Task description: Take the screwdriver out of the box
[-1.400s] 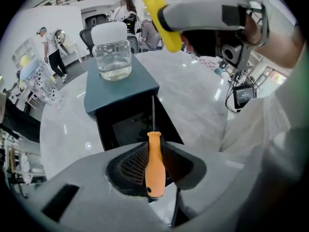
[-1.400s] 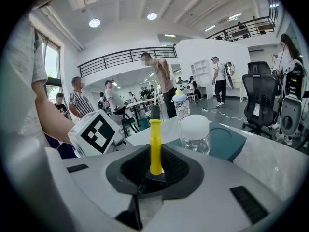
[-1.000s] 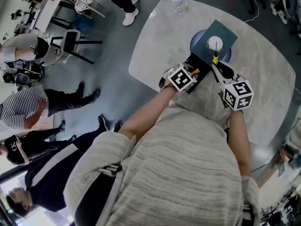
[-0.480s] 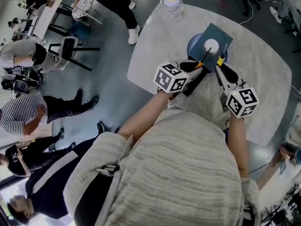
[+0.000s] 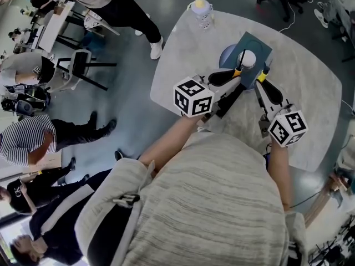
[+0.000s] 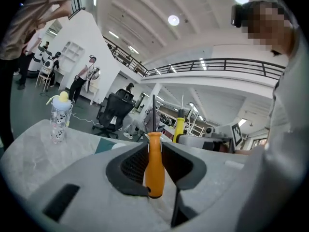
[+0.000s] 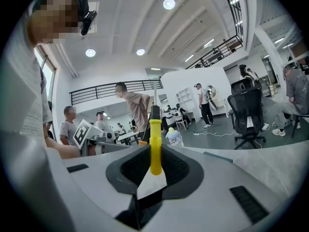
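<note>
desk [image 5: 310, 87]: pale and marbled with rounded corners; it carries the box, mat and bottle.
person [image 5: 211, 204]: a grey knit top fills the lower head view, and both forearms reach out over the desk.
bystanders [image 5: 25, 140]: several stand on the grey floor left of the desk, one in a striped shirt.
chair [image 5: 83, 60]: dark frame, on the floor well left of the desk.
mat [image 5: 260, 40]: teal square on the far part of the desk; a blue disc [image 5: 226, 57] shows at its near-left edge.
box [image 5: 226, 103]: black, near the desk's near edge, partly hidden under the left tool.
left tool [image 6: 154, 153]: clenched on the orange screwdriver's handle, with a dark pad pressed on each side of it; its marker cube is towards the person.
right tool [image 7: 155, 158]: clenched on a yellow screwdriver, just beside the left tool and apart from it.
bottle [image 5: 201, 10]: clear with a yellow top, upright at the desk's far edge, well apart from both tools.
orange screwdriver [image 6: 154, 170]: outside the box, upright in the left tool; its thin shaft rises past the pad tips and, in the head view, lies over the mat.
yellow screwdriver [image 7: 155, 146]: upright between the right tool's pads, with a black collar above the yellow handle.
white ball [image 5: 248, 59]: on the mat, between the two shafts in the head view.
</note>
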